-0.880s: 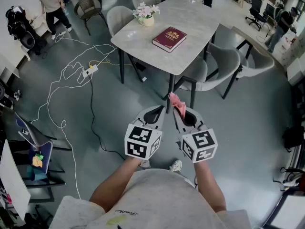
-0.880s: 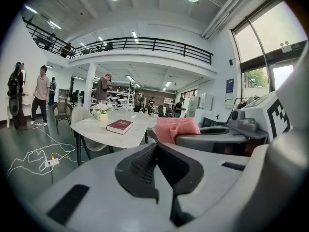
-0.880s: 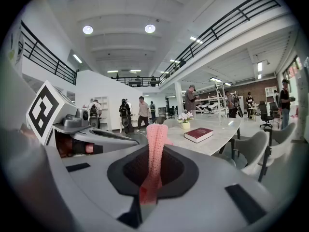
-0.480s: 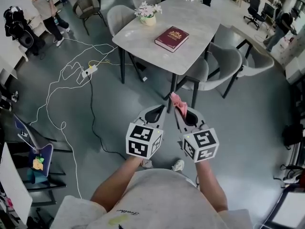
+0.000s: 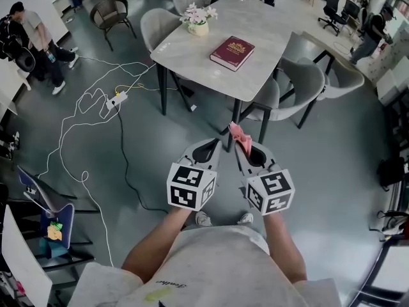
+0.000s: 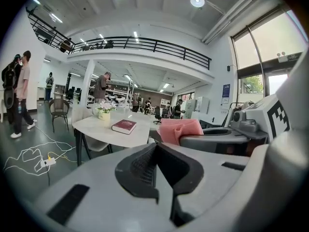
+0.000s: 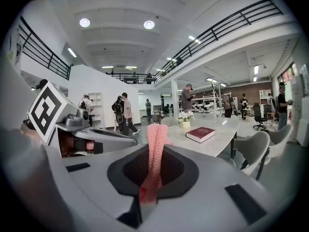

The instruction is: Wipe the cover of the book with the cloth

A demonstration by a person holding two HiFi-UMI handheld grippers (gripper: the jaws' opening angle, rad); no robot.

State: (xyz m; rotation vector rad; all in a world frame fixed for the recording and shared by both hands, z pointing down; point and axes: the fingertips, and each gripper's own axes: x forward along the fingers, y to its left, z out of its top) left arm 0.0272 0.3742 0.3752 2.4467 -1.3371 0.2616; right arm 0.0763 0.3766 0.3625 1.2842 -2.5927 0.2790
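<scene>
Right gripper [image 5: 239,148] still pinches the cloth [image 5: 236,133], book [image 5: 232,52] apparently no closer.

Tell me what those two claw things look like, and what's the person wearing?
The left claw and the right claw are both pale grey plastic with black textured hollows inside. Each carries a white cube printed with black square markers. The person wears a light grey short-sleeved T-shirt.

The bystander [image 5: 35,34] has walked left, farther from the book [image 5: 232,53].
</scene>
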